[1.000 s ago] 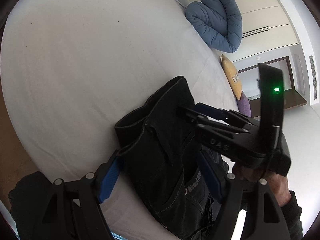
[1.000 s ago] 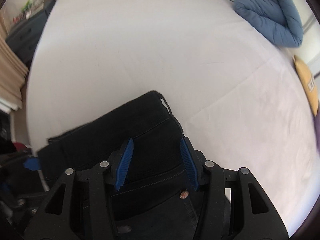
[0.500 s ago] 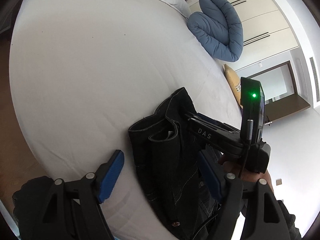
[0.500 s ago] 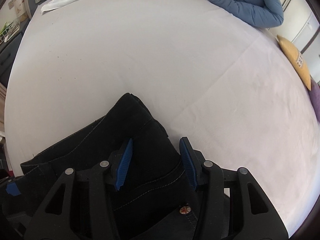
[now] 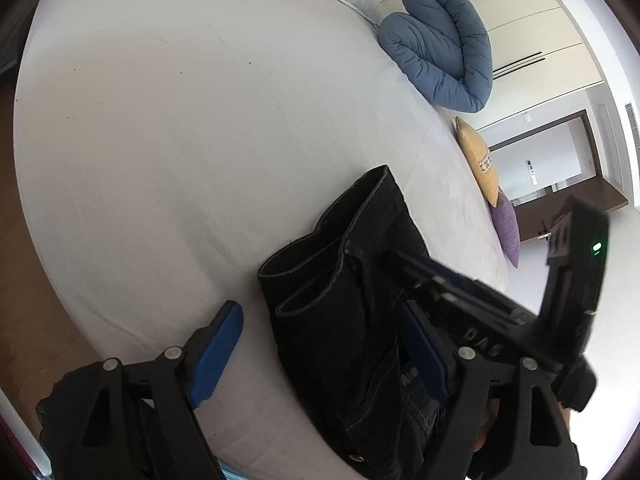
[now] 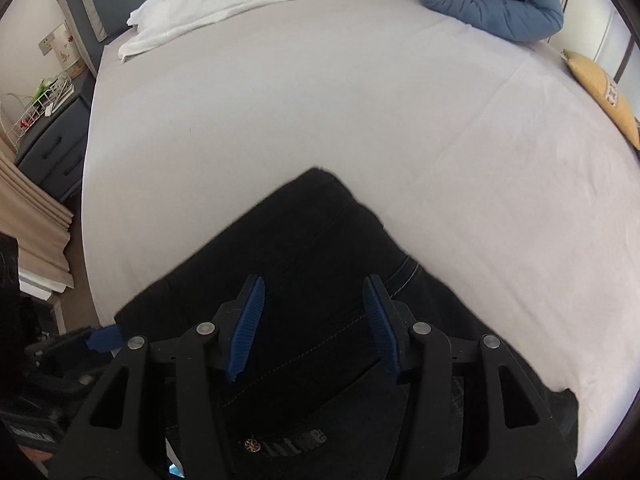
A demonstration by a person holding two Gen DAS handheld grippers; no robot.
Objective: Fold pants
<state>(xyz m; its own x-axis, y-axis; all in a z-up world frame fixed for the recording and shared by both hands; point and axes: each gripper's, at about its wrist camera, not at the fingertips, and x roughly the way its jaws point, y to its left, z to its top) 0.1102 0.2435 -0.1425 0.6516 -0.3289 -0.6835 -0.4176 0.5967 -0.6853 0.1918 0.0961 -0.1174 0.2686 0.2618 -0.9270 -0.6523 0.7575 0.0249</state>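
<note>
Black pants (image 6: 304,240) folded on bed (image 6: 360,100), under both claws, left claw (image 5: 320,352) apart, right claw (image 6: 312,324) apart

You had black denim pants (image 6: 320,248), matt and coarse with pale stitching and a shiny metal button, lying at the near edge of the bed's smooth matt white sheet (image 6: 320,100). Your grippers' fingers (image 6: 246,328) were matt black plastic with ribbed blue pads. Toward the far corner lay a puffy quilted blue cloth duvet (image 5: 444,44).
</note>
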